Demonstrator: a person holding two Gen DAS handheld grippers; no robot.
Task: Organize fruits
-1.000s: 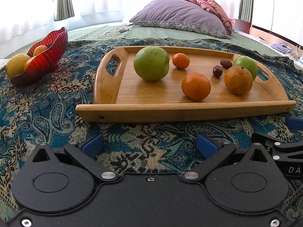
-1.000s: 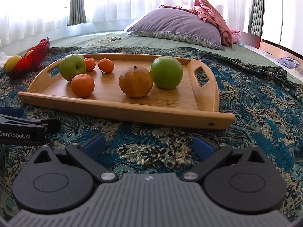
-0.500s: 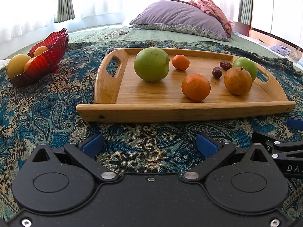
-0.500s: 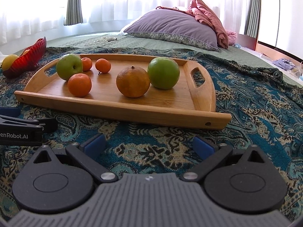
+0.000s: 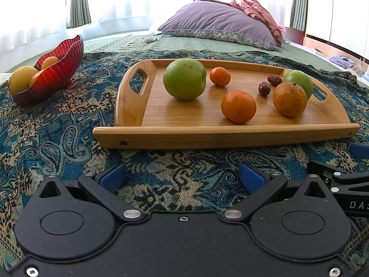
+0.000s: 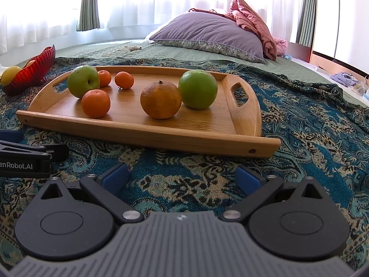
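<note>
A wooden tray (image 5: pixel 184 136) (image 6: pixel 147 133) lies on the patterned cloth ahead of both grippers. On it sit a large green apple (image 5: pixel 184 78) (image 6: pixel 83 84), a second green apple (image 5: pixel 299 83) (image 6: pixel 197 88), a big dull orange (image 5: pixel 289 99) (image 6: pixel 160 100), a bright mandarin (image 5: pixel 238 106) (image 6: pixel 95 103), a small mandarin (image 5: pixel 220 76) (image 6: pixel 124 80) and two dark dates (image 5: pixel 268 85). A red glass bowl (image 5: pixel 53 76) (image 6: pixel 30 73) with yellow and orange fruit stands at the left. My left gripper (image 5: pixel 182 175) and right gripper (image 6: pixel 182 175) are open and empty, short of the tray's near rim.
The blue paisley cloth (image 5: pixel 57 138) covers a bed. A purple pillow (image 5: pixel 219 23) and pink bedding (image 6: pixel 253 20) lie at the far end. A cable (image 5: pixel 138 42) lies on the green bedspread. Each gripper shows at the edge of the other's view.
Both wrist views have shifted slightly: the tray sits a little lower and nearer in the frames. The fruits have not moved and both grippers stay open.
</note>
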